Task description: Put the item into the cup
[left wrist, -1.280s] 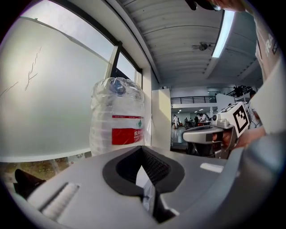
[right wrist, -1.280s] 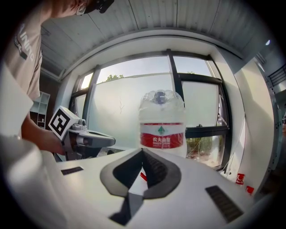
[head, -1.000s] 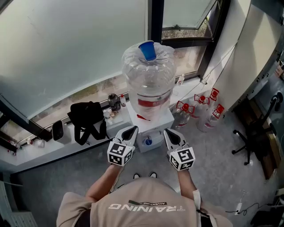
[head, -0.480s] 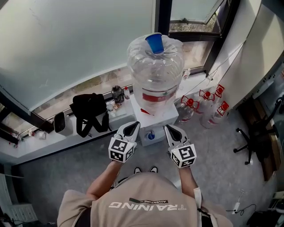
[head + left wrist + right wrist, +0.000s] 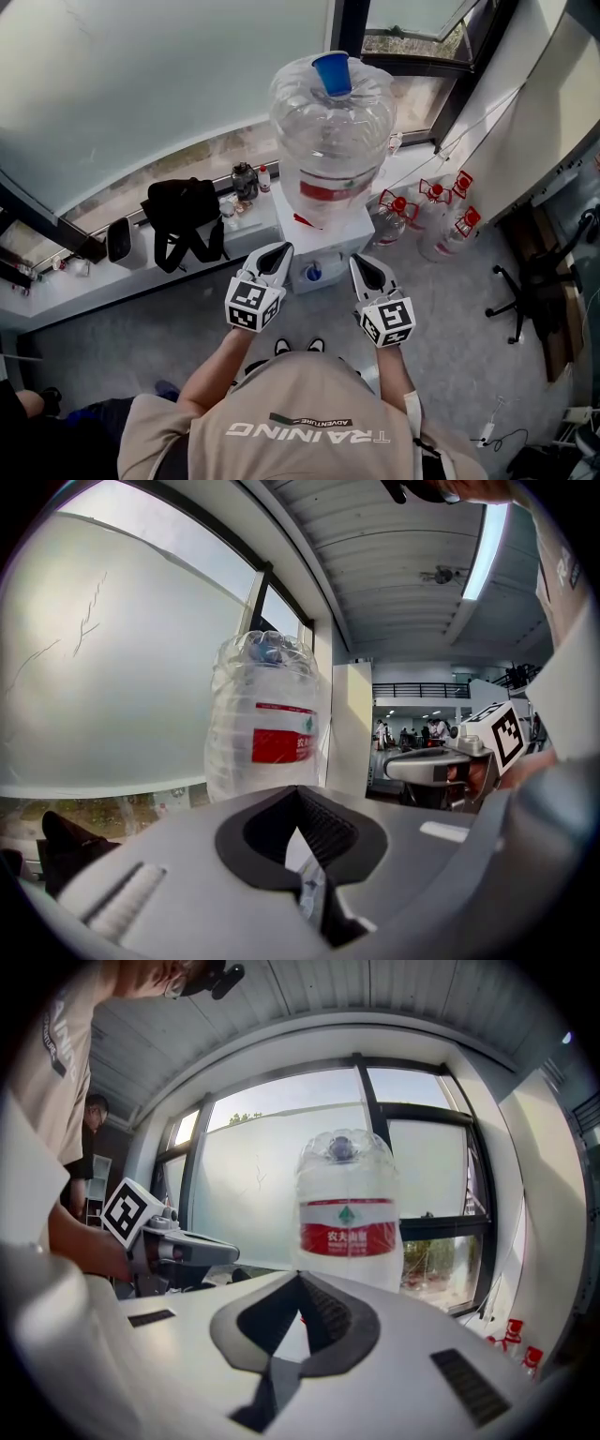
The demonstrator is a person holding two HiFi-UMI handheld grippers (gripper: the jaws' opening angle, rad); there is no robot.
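Note:
Neither a cup nor a loose item shows in any view. A large clear water bottle (image 5: 333, 131) with a red label and a blue cap stands upside down on a white dispenser (image 5: 323, 255). It also fills the middle of the left gripper view (image 5: 267, 714) and the right gripper view (image 5: 349, 1213). My left gripper (image 5: 278, 249) is shut and holds nothing, just left of the dispenser's blue tap (image 5: 312, 274). Level with it on the tap's other side, my right gripper (image 5: 361, 260) is shut with nothing in it. Both point at the dispenser.
A black bag (image 5: 183, 230) and small bottles (image 5: 246, 181) sit on the window ledge at the left. Several clear jugs with red handles (image 5: 441, 220) stand on the floor at the right, with an office chair (image 5: 530, 281) beyond. Someone's leg (image 5: 28, 408) shows at the bottom left.
The head view has shifted a little and a person's leg has come into view at the bottom left. Both grippers stay shut in front of the dispenser.

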